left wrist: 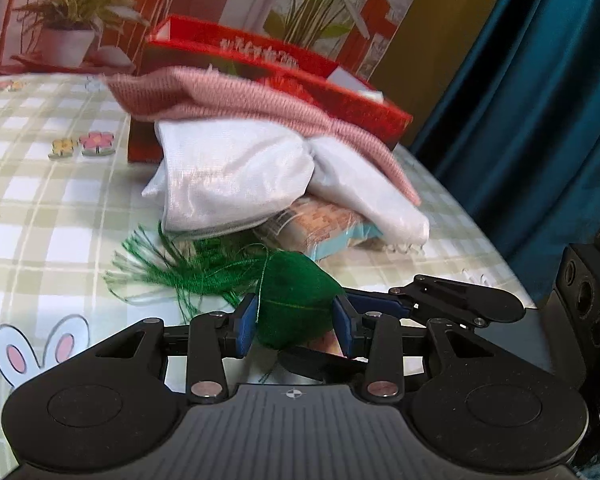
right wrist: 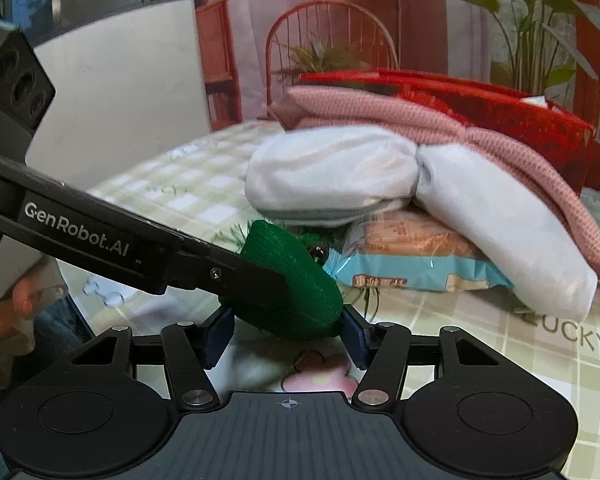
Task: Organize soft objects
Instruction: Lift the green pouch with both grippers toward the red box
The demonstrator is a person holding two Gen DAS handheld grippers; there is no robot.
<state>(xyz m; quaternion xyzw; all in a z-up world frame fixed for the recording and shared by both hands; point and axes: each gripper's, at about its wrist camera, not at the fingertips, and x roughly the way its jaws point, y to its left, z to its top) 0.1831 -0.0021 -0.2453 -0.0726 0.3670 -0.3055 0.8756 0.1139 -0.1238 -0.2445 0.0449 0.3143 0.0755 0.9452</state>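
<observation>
both our grippers pinch one green tasselled pouch [left wrist: 296, 300], low over checked tablecloth [left wrist: 40, 200]: left gripper [left wrist: 296, 320] pads press its sides, right gripper [right wrist: 286, 332] likewise. tassel [left wrist: 172, 268] trails toward pile: white cloth bundle [left wrist: 228, 180], pink knit [left wrist: 220, 96], snack packet [left wrist: 324, 228]. red box [left wrist: 340, 92] behind. step, we judge: carrying pouch. next: one gripper lets go, other lifts over pile into box.

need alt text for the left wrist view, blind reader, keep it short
The left gripper clamps a green knitted pouch, its green tassel trailing on a checked tablecloth. Behind it, a white cloth and a pink knitted scarf are piled over a snack packet, in front of a red box.
</observation>
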